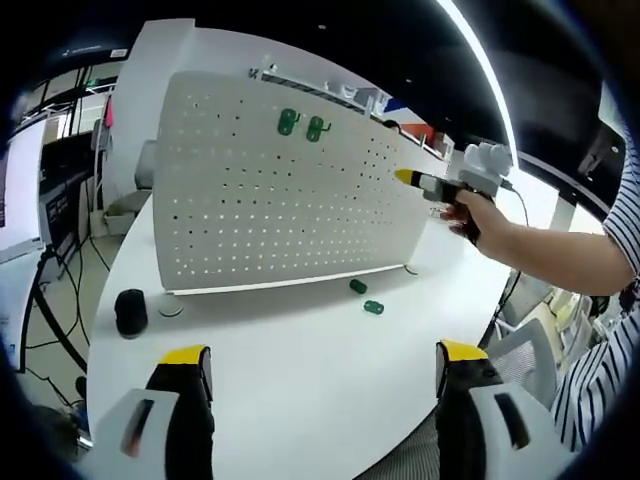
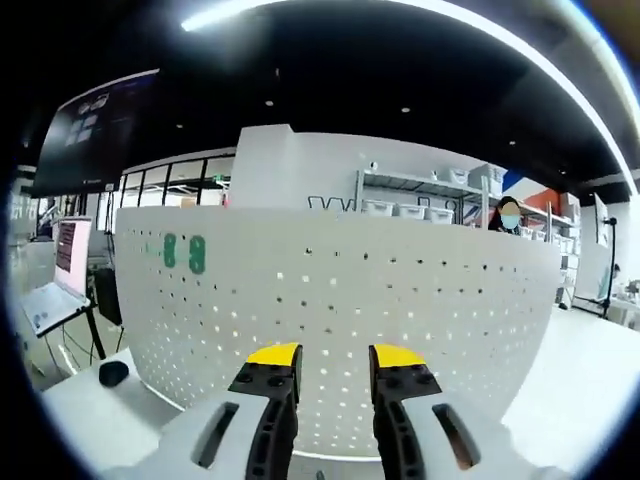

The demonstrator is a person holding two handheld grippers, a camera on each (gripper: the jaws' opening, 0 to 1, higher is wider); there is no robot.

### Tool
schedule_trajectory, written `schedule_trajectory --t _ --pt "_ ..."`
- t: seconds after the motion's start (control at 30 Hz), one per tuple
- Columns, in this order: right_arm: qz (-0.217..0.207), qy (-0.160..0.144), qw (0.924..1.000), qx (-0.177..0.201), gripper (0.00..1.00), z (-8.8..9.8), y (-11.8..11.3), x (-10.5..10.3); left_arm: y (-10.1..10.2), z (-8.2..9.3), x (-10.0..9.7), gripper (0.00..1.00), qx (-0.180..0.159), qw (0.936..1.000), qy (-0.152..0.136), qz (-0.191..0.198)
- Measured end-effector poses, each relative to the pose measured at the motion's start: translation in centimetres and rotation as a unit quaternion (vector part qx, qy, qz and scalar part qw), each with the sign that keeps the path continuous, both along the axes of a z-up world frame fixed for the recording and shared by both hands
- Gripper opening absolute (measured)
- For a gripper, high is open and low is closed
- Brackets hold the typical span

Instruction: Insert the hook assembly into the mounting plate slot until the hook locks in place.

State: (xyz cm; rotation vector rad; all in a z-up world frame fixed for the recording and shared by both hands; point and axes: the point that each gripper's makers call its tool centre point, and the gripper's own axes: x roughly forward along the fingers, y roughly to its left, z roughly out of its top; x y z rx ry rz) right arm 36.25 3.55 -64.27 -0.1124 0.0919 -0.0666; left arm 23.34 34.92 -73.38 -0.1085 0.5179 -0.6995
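Green hooks (image 1: 366, 297) loose on table (image 1: 300, 370), left claw's view.

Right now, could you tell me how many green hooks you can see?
4. Two green hooks hang side by side near the pegboard top, at and. Two more lie on the table before it, at and. Others may be hidden behind the board.
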Motion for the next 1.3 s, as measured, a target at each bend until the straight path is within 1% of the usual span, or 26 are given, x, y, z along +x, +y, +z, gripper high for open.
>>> schedule_trajectory --t 0.1,0.3,0.4,0.6,0.73,0.87,1.03,1.13,1.23,1.3 --pt "-0.007 0.026 0.9996 -0.003 0.24 -2.0 -1.0 -2.2 -0.3 -0.2 -0.3 0.95 0.0 1.0 0.002 -0.008" --pt "-0.008 0.071 0.9974 -0.005 0.24 -5.6 -1.7 -5.9 -0.8 -0.3 -0.8 0.94 -0.004 0.9998 0.009 -0.014" --pt "-0.009 0.089 0.996 -0.002 0.24 -7.1 -2.0 -7.5 -1.2 -0.6 -1.2 0.94 0.004 0.9996 0.014 -0.026" --pt "-0.003 0.128 0.9917 0.001 0.25 -9.7 -2.1 -10.3 -1.5 -0.9 -1.3 0.94 0.006 0.9992 0.023 -0.032" --pt "0.003 0.147 0.9892 0.001 0.25 -10.8 -1.9 -11.6 -1.9 -1.0 -1.4 0.94 0.009 0.9989 0.027 -0.037" --pt "0.009 0.167 0.9859 0.01 0.25 -12.0 -1.5 -12.8 -2.6 -1.5 -1.4 0.94 0.012 0.9985 0.035 -0.04" --pt "0.034 0.197 0.9796 0.023 0.25 -13.9 -0.1 -14.1 -3.6 -1.9 -1.4 0.94 0.01 0.9983 0.041 -0.039" --pt "0.046 0.209 0.9763 0.03 0.25 -14.9 0.7 -14.5 -4.1 -2.2 -1.3 0.94 0.011 0.9982 0.045 -0.036" --pt "0.068 0.226 0.971 0.035 0.25 -16.3 1.8 -14.7 -4.2 -2.3 -1.2 0.94 0.007 0.9986 0.049 -0.019" --pt "0.081 0.237 0.9673 0.037 0.25 -17.2 2.5 -14.6 -4.3 -2.3 -1.3 0.94 0.005 0.9987 0.049 -0.014"
